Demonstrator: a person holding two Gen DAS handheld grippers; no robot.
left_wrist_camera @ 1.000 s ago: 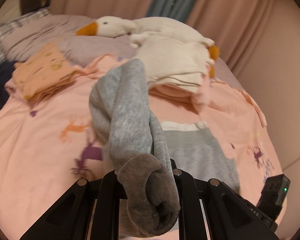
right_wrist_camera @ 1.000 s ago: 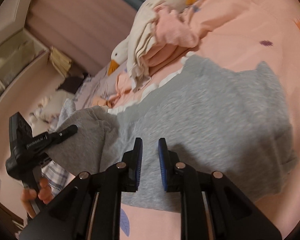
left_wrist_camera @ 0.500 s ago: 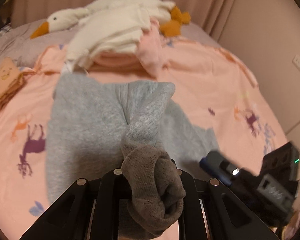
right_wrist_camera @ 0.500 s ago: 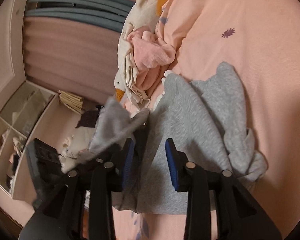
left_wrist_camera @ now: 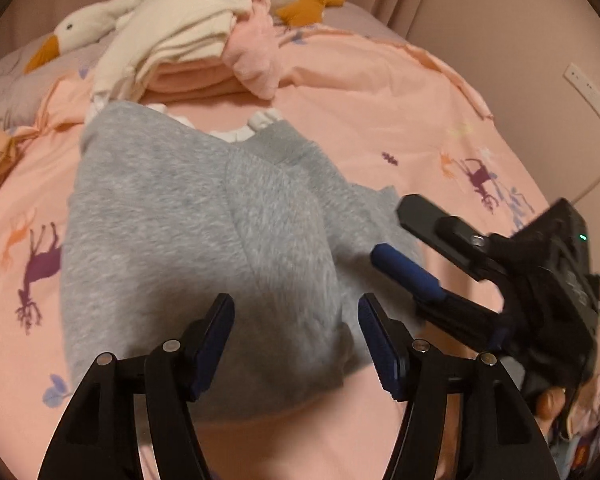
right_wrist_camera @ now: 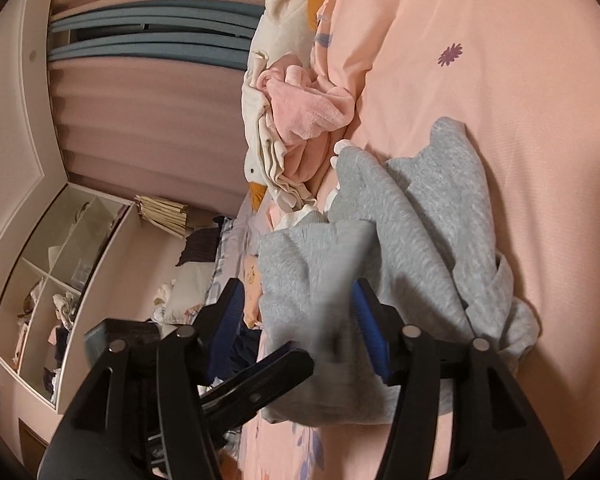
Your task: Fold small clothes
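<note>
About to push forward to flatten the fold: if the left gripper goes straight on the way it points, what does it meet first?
Most likely the grey garment: the left gripper is open right over its folded part, nothing between. Depth is unclear.

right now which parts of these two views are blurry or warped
Left wrist view: the right gripper is motion-smeared; fisheye bends the bed edges. Right wrist view: the grey garment blurs between its fingers; the shelf curves, dim warm light.
</note>
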